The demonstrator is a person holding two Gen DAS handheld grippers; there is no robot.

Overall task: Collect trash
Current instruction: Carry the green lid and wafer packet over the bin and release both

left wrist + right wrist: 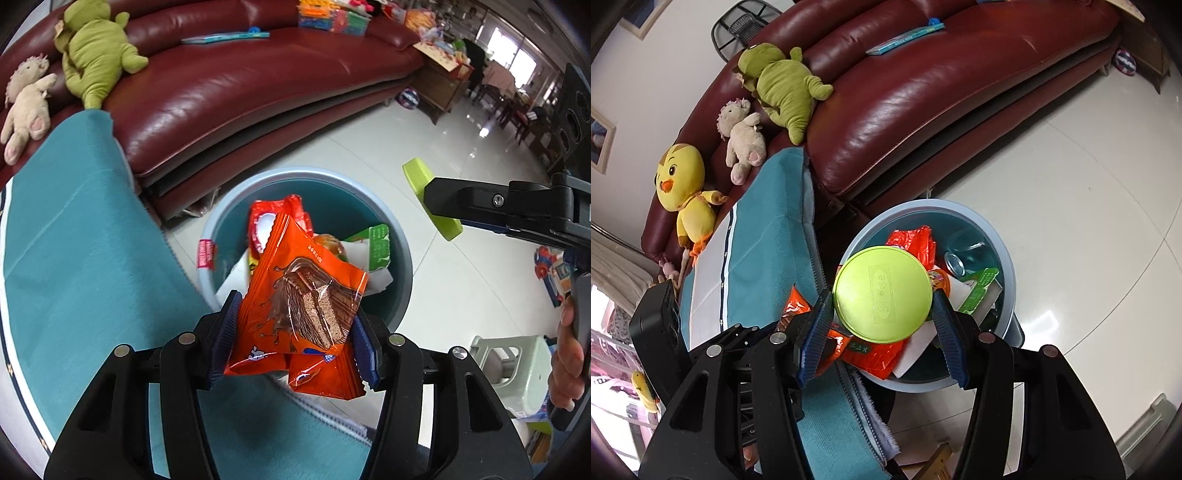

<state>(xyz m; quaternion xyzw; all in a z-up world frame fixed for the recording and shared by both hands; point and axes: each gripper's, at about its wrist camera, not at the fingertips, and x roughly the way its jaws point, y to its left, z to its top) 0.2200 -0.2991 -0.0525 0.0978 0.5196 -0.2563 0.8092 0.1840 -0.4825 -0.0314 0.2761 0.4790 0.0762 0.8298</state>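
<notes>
My left gripper (295, 314) is shut on a crumpled orange snack wrapper (303, 295), which hangs over the near rim of a blue-grey trash bin (295, 172). In the bin lie a red wrapper (266, 218), a green carton (376, 243) and white paper. In the right wrist view, my right gripper (882, 299) is shut on a round lime-green lid (882, 291) by its edges, above the bin (923, 202). A can (956, 264) lies inside. The left wrist view shows the lid (417, 173) edge-on at the right gripper's fingers (465, 199).
A teal cloth (74, 277) covers the table edge beside the bin. A maroon leather sofa (240, 85) with plush toys (779, 85) stands just behind it. A pale green stool (517, 365) and a toy (550, 273) sit on the glossy tile floor at right.
</notes>
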